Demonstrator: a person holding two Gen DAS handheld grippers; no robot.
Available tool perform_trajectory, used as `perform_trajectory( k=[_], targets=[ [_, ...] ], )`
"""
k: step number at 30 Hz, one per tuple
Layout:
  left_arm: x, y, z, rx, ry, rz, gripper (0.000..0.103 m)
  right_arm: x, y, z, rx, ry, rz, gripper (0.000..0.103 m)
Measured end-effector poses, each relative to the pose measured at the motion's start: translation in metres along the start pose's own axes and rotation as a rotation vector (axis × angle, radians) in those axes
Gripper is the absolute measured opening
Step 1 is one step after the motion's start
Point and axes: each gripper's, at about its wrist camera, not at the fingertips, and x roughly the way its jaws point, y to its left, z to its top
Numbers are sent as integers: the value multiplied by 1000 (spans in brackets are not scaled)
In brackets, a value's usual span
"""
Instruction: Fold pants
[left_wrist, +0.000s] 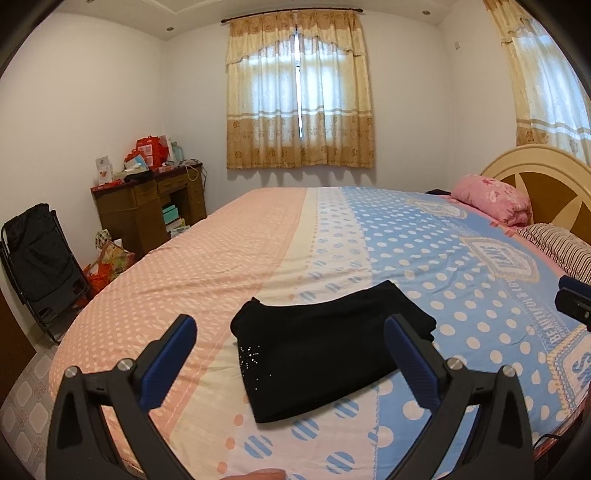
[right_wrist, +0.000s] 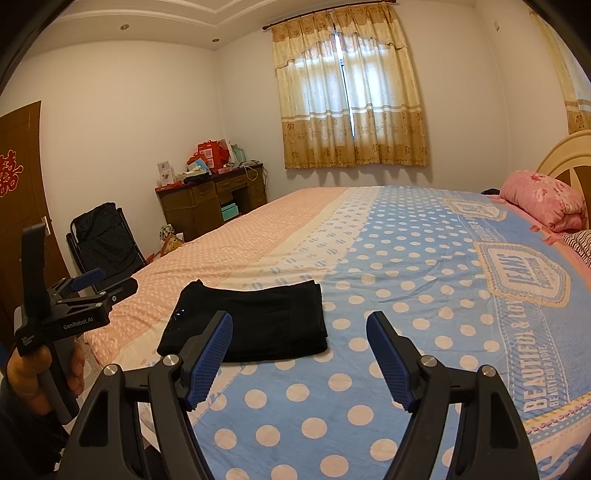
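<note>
Left gripper (left_wrist: 290, 330) nearest, jaws wide, empty; black pants (left_wrist: 325, 343) folded on bedspread (left_wrist: 461, 295) straight ahead, long axis crosswise. Right gripper (right_wrist: 299, 326) wide too (pants ahead-left). Left hand nearer.

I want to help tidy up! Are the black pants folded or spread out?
Folded. The black pants lie as a small, thick rectangle on the bedspread, with stacked layers at one edge and no legs stretched out.
</note>
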Motion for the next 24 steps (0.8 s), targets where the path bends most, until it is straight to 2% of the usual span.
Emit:
perform_trajectory(
  k=[6,20,24],
  targets=[
    [-4,0,4,2,-29,19,103,2,0,-1,1,11,-4,76],
    [3,6,2,-21,-6,33,103,6,3,-3,-25,34,-6,76],
    [5,4,1,-26,-4,13,103,5,3,-3,-24,30,-8,76]
  ],
)
